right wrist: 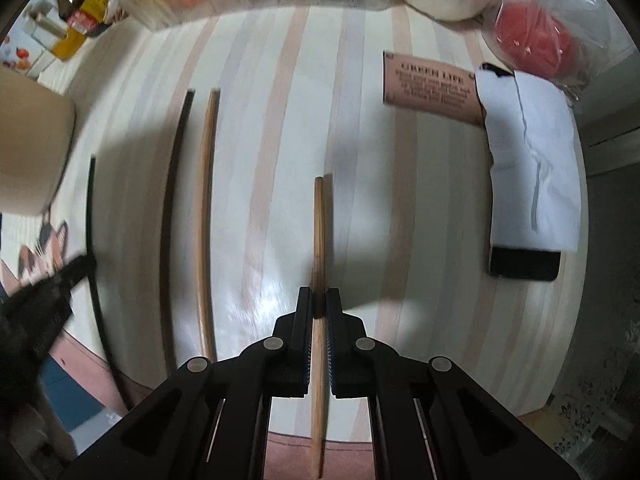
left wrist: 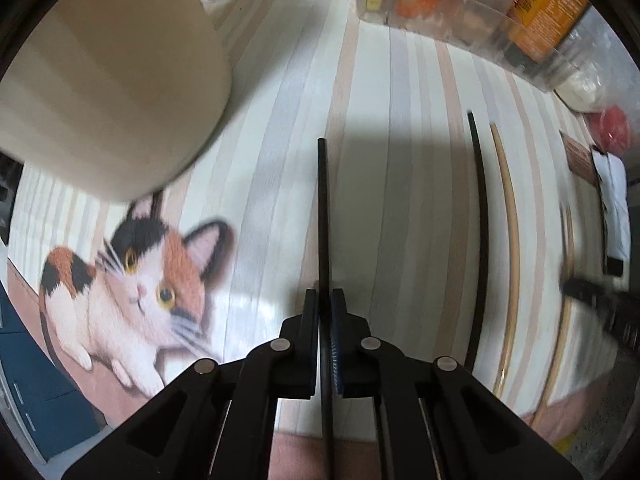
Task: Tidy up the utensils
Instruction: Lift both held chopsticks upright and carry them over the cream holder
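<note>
Two chopsticks loose on striped cat-print tablecloth [left wrist: 280,80], left gripper [left wrist: 325,300] jaws clamping black chopstick [left wrist: 323,200], right gripper [right wrist: 319,300] clamping wooden chopstick [right wrist: 318,220]

A big cream pot [left wrist: 108,80] stands near the table's left edge, on the striped cloth [left wrist: 280,100] just above a cat picture [left wrist: 136,280]. A clear box [left wrist: 440,4] of packets sits at the far edge. Near the right edge are a black phone [right wrist: 524,264] under white paper [right wrist: 528,168], a pink card [right wrist: 432,88] and a red thing in a plastic bag [right wrist: 532,40].
</note>
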